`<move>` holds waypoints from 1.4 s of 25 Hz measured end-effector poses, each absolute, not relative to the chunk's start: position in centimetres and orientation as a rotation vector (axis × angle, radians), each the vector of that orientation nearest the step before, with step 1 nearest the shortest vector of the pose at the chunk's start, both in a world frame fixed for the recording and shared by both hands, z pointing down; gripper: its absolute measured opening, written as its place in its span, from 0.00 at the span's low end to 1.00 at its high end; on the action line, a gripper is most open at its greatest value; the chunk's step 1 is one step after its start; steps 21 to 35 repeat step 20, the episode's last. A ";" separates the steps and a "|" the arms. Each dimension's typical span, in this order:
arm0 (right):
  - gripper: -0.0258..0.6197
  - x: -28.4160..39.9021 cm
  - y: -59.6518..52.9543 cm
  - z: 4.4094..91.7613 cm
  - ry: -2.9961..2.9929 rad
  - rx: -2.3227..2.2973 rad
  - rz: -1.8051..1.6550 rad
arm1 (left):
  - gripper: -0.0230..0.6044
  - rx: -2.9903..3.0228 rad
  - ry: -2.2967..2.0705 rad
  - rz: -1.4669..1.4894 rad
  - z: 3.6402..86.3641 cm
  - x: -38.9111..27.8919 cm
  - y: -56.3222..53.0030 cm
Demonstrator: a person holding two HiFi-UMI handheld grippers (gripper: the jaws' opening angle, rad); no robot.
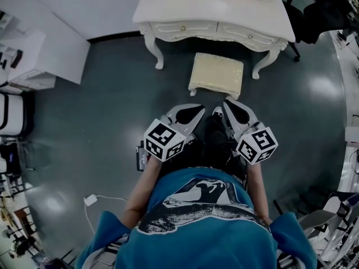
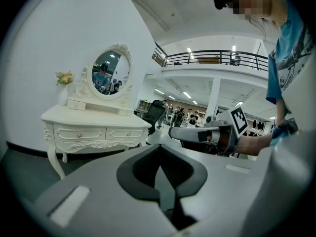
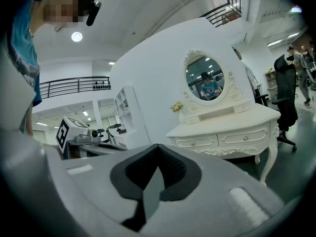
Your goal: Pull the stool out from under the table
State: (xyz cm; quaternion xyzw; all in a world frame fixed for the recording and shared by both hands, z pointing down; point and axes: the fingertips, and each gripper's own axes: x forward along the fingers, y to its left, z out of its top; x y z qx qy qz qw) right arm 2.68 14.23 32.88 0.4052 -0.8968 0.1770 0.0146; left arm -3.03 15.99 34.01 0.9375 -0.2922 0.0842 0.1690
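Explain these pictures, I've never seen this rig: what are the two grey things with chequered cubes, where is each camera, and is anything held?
There is no robot arm: a person in a blue shirt holds a grey two-jaw gripper in each hand. The top-down picture comes from a camera on the person's head; the left gripper shows at its left, the right gripper at its right. The marker cubes belong to the grippers. The other two pictures come from cameras riding on each gripper, looking along its jaws. Both grippers are shut and hold nothing. On the dark grey floor stands a cream cushioned stool, in front of a white carved dressing table with an oval mirror. Neither gripper touches the stool.
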 end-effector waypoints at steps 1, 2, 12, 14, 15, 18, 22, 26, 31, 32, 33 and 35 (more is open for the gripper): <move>0.04 2.7 14.3 32.9 -2.789 1.259 0.544 | 0.06 2.666 -0.831 0.240 34.0 -3.0 16.1; 0.04 2.7 14.4 32.9 -2.786 1.256 0.538 | 0.06 2.667 -0.831 0.240 34.0 -3.0 16.1; 0.04 2.5 15.2 33.1 -2.776 1.234 0.516 | 0.06 2.679 -0.812 0.253 33.9 -2.4 17.0; 0.04 2.5 15.2 33.2 -2.777 1.232 0.519 | 0.06 2.682 -0.809 0.257 33.9 -2.3 17.0; 0.04 2.5 15.2 33.2 -2.777 1.231 0.520 | 0.06 2.683 -0.807 0.258 34.0 -2.2 17.1; 0.04 2.5 15.3 33.3 -2.776 1.226 0.522 | 0.06 2.686 -0.800 0.263 34.0 -2.0 17.2; 0.04 2.5 15.4 33.4 -2.775 1.223 0.523 | 0.06 2.688 -0.795 0.268 34.0 -1.9 17.2; 0.04 2.5 15.4 33.4 -2.775 1.223 0.523 | 0.06 2.688 -0.795 0.268 34.0 -1.9 17.2; 0.04 2.5 15.4 33.4 -2.775 1.223 0.523 | 0.06 2.688 -0.795 0.268 34.0 -1.9 17.2; 0.04 2.5 15.4 33.4 -2.775 1.223 0.523 | 0.06 2.688 -0.795 0.268 34.0 -1.9 17.2; 0.04 2.5 15.4 33.4 -2.775 1.223 0.523 | 0.06 2.688 -0.795 0.268 34.0 -1.9 17.2; 0.04 2.5 15.4 33.4 -2.775 1.223 0.523 | 0.06 2.688 -0.795 0.268 34.0 -1.9 17.2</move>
